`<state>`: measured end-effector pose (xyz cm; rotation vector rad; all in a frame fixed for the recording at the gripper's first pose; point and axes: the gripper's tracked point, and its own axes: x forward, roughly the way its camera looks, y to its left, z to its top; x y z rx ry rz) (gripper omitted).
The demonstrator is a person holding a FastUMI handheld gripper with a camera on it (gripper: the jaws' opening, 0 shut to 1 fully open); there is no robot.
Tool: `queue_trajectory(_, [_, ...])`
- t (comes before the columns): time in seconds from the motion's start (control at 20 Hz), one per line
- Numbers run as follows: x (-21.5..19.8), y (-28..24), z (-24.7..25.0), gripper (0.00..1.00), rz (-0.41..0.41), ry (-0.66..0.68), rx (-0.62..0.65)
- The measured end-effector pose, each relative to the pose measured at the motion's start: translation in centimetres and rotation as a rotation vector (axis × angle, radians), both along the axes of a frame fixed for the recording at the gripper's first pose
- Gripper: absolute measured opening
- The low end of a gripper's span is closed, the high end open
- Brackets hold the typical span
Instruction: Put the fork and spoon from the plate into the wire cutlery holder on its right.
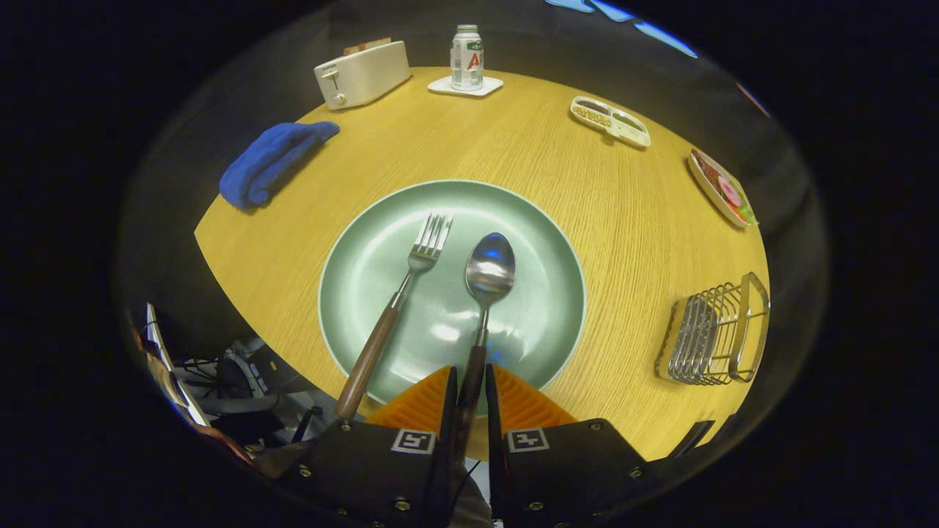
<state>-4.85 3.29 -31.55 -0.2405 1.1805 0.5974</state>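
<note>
Gripper view has my gripper (469,392) clenched on the spoon (486,293), both fingers pressing its dark handle at the near rim of the green plate (543,242). Its bowl lies farther in on the plate. Just left of it the fork (400,301) lies angled, handle over the near edge. The wire holder (715,334) stands right of the plate.

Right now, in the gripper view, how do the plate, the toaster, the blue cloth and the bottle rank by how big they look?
1. Green plate, by far, though it lies nearest, just beyond the hand-held gripper, whose fingers close on the spoon handle.
2-3. Blue cloth and toaster: alike.
4. Bottle, farthest back.
</note>
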Motion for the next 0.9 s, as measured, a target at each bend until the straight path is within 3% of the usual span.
queue_trajectory(0.35, [0.3, -0.7, -0.5, 0.21, 0.048, 0.063, -0.109])
queue_trajectory(0.5, [0.7, -1.4, -1.8, 0.21, 0.018, 0.113, -0.126])
queue_trajectory(0.55, [0.6, -2.1, -1.6, 0.04, 0.019, 0.168, -0.149])
queue_trajectory(0.9, [2.7, -4.0, 2.5, 0.05, 0.124, 0.246, -0.14])
